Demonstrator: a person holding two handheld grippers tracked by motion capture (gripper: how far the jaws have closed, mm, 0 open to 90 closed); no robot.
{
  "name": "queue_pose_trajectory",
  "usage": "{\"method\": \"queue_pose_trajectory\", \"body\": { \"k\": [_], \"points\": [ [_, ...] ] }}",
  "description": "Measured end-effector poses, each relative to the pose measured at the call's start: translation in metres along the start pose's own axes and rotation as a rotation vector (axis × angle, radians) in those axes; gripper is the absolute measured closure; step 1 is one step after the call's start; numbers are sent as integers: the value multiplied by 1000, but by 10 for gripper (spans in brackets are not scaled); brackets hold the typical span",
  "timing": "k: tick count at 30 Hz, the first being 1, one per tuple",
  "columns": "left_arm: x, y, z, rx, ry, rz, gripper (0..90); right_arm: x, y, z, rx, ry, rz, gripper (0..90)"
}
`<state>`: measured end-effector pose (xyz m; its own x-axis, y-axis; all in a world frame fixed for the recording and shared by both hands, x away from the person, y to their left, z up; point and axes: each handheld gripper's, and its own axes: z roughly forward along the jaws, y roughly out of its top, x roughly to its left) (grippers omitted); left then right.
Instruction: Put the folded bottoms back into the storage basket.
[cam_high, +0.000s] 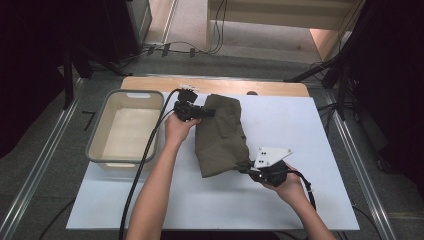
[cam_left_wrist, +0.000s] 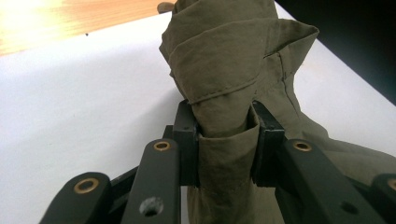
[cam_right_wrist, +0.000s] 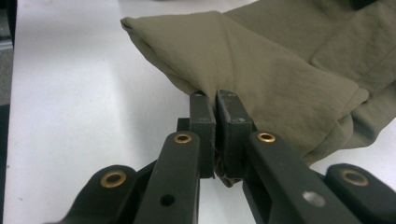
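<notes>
Two black grippers clamp the folded olive-green cloth garment (cam_high: 220, 135) that lies on the white table cover (cam_high: 310, 165): the left gripper (cam_high: 206, 112) pinches a thick bunch at its far end, and the right gripper (cam_high: 243, 169) pinches a thin edge at its near corner. The right grip looks shallow, so this edge may slip out and the fold may open, before the garment reaches the beige plastic basin (cam_high: 125, 128) just beside it.
</notes>
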<state>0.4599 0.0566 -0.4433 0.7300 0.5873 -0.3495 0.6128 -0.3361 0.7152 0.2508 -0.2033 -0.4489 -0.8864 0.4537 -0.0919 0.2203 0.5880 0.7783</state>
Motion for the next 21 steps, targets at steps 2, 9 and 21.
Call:
{"method": "queue_pose_trajectory", "body": {
  "k": [2,9,21],
  "points": [
    [0,1,-2,-11,-3,-4,702,0,2,-2,-3,-2,2,840],
    [-3,5,-8,-40,-8,1,702,0,11,-9,-21,-4,-3,840],
    [-14,17,-19,-71,7,31,702,-1,23,-19,-63,-22,-7,840]
  ]
}}
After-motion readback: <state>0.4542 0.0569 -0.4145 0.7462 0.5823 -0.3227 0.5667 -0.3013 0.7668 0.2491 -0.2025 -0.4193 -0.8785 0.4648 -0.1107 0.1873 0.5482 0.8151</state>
